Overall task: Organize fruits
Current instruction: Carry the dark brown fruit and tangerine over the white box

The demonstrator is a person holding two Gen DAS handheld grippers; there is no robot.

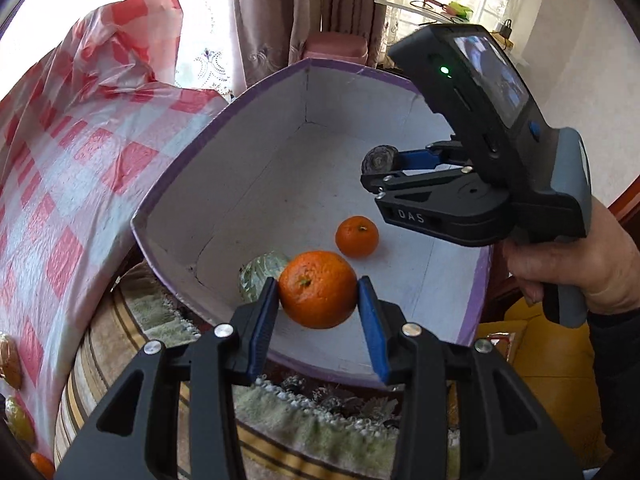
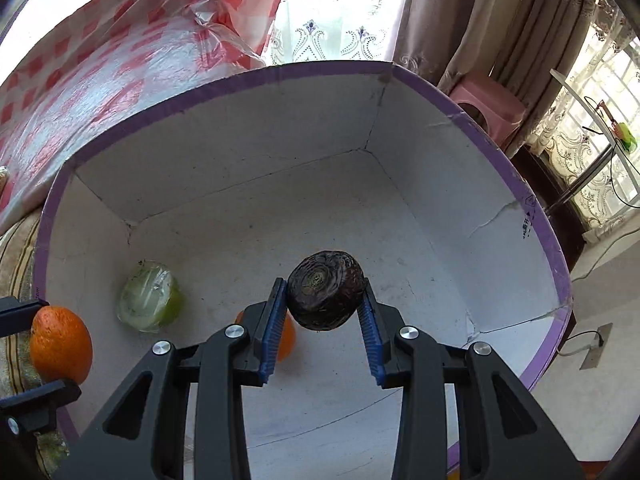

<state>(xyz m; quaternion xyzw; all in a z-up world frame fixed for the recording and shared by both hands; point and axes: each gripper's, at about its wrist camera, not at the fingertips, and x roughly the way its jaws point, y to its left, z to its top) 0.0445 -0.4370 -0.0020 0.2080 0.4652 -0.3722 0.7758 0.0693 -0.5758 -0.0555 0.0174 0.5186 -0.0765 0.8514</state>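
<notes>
- Left gripper (image 1: 318,292) over the near rim of the box (image 1: 248,92), fingers (image 1: 262,320) clamped on a large orange (image 1: 317,288).
- Right gripper (image 2: 325,298) above the box floor, fingers (image 2: 274,320) clamped on a dark wrinkled fruit (image 2: 326,290); seen from the left wrist, held by a hand (image 1: 580,264) at the right.
- White inside, purple-edged, open at the top: the box, resting on a patterned cloth (image 1: 304,428).
- On the box floor: a small orange (image 1: 357,236) near the middle, a pale green wrapped fruit (image 2: 150,298) close to a corner, well apart from each other.
- Beside the box, touching its wall: a red-and-white checked plastic bag (image 1: 80,128).
- Under the bag's film at the lower left: more fruit (image 1: 10,360), blurred.
- Behind: curtains (image 2: 472,12) and a pink stool (image 2: 486,108).
</notes>
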